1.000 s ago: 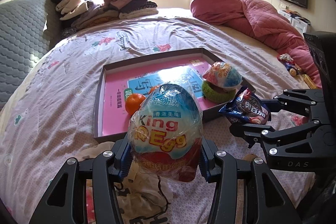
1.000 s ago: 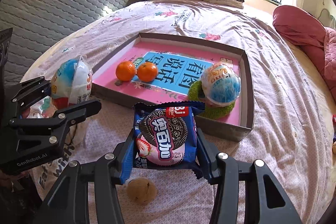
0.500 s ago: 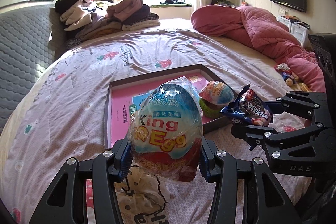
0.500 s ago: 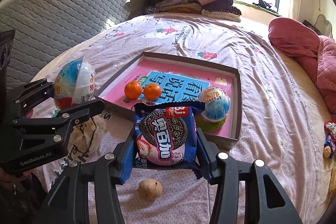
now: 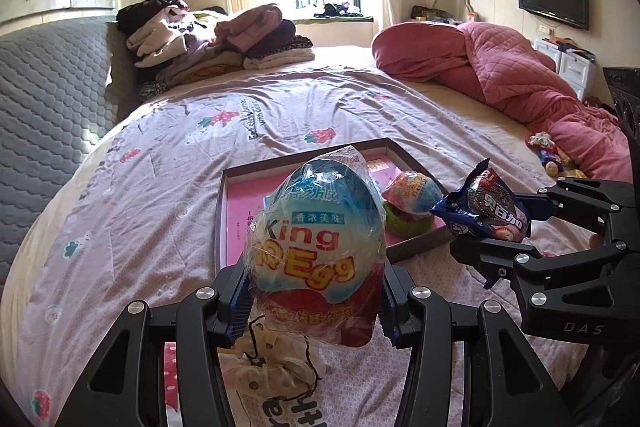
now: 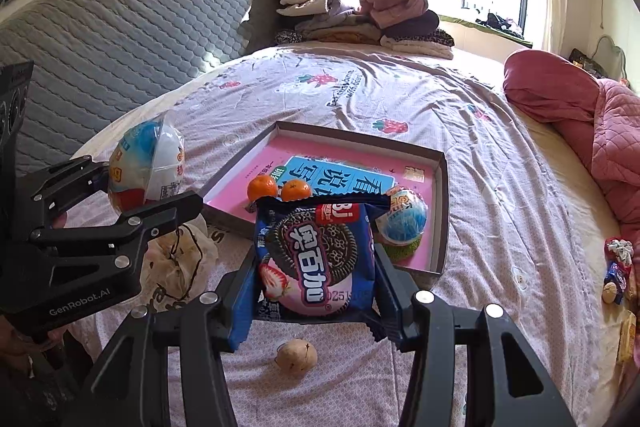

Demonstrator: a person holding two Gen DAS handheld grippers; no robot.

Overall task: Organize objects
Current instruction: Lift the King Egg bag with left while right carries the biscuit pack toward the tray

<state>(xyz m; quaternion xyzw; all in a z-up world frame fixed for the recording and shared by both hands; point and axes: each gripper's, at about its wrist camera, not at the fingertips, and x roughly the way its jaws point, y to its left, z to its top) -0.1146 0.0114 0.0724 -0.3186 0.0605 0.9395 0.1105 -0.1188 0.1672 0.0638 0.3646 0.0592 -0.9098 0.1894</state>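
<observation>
Both hands are mid-carry above the bed (image 6: 460, 107), each with a snack clamped between partly spread fingers: the left gripper (image 5: 316, 291) grips a wrapped toy egg (image 5: 320, 239) by its sides, and the right gripper (image 6: 316, 291) grips a blue cookie packet (image 6: 316, 259) by its edges. Neither snack touches the sheet. The step in hand looks like bringing both to the shallow tray (image 6: 442, 211) that lies just ahead on the sheet. The next move probably calls for reaching forward over the near rim, lowering each snack onto a bare patch of the pink floor, and only then letting the fingers part. The tray already holds two oranges (image 6: 262, 187) near its left side and a second wrapped egg (image 6: 402, 221) sitting on a green ring (image 6: 404, 251) toward the near right corner, so free room is mostly at the far end. A walnut (image 6: 296, 357) and a crumpled printed bag (image 6: 180, 267) lie on the sheet below the grippers, and more small snacks (image 6: 616, 267) lie well off to the right, not yet gathered.
</observation>
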